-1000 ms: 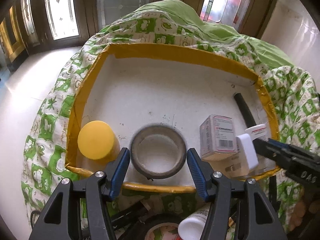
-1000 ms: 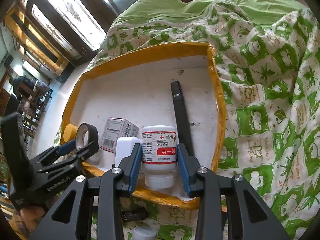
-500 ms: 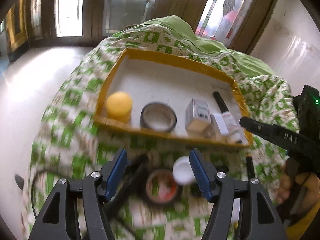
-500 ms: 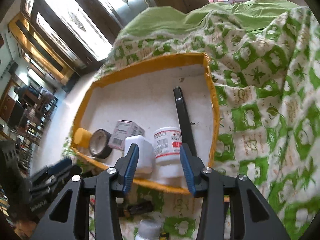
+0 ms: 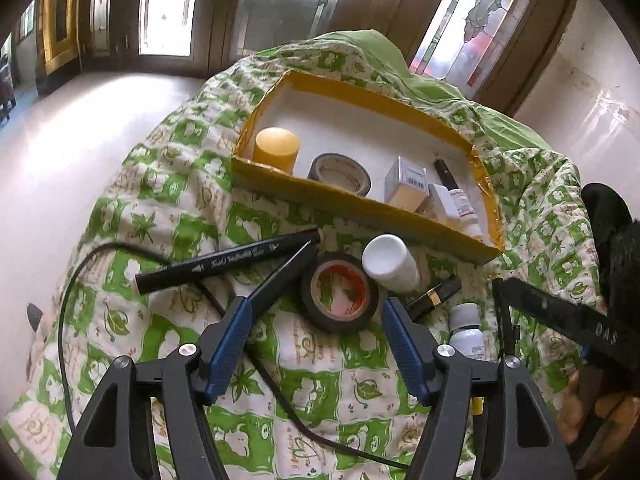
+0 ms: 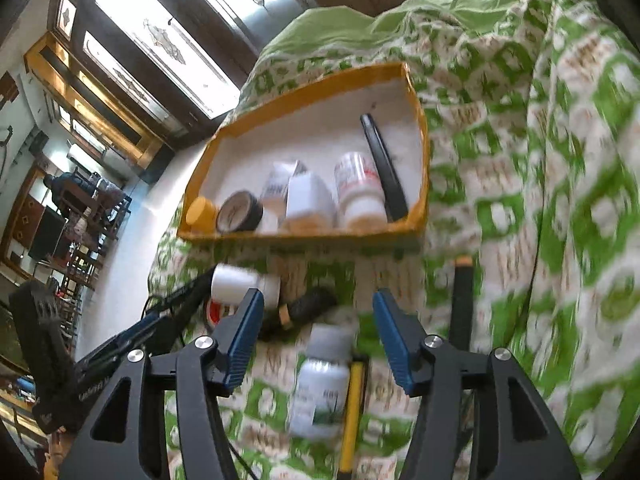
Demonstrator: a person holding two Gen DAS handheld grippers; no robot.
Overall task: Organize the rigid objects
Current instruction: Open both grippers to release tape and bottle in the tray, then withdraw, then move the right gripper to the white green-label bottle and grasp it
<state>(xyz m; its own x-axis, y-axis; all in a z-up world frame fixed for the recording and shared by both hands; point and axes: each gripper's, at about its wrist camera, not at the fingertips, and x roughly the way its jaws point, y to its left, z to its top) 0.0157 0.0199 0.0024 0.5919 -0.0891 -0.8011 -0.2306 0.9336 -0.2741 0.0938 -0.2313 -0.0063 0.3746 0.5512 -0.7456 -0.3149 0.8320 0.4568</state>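
The yellow-rimmed tray point(image 5: 362, 205) point(image 6: 418, 184) holds a yellow cylinder point(image 5: 277, 148), a grey tape roll point(image 5: 339, 172), a small box point(image 5: 405, 182), a red-labelled white bottle point(image 6: 358, 188) and a black pen point(image 6: 384, 168). My left gripper point(image 5: 316, 310) hangs open over the blanket, just short of a black tape roll point(image 5: 339, 292) and a white bottle point(image 5: 390, 264). My right gripper point(image 6: 316, 300) has its jaws opening, and the pads press on nothing. A grey-capped bottle point(image 6: 322, 376) lies on the blanket below and between its fingers.
On the green leaf-print blanket point(image 5: 140, 216) lie a black marker point(image 5: 228, 264), a pointed black stick point(image 5: 282, 274), a black and gold tube point(image 5: 436, 296) point(image 6: 308, 308), a yellow stick point(image 6: 352, 408) and a black cable point(image 5: 68, 292). Bare floor point(image 5: 60, 152) lies left.
Both grippers pulled back from the tray to the loose items on the blanket. The right one let go of the red-labelled bottle, which stays in the tray, and its jaws widened.
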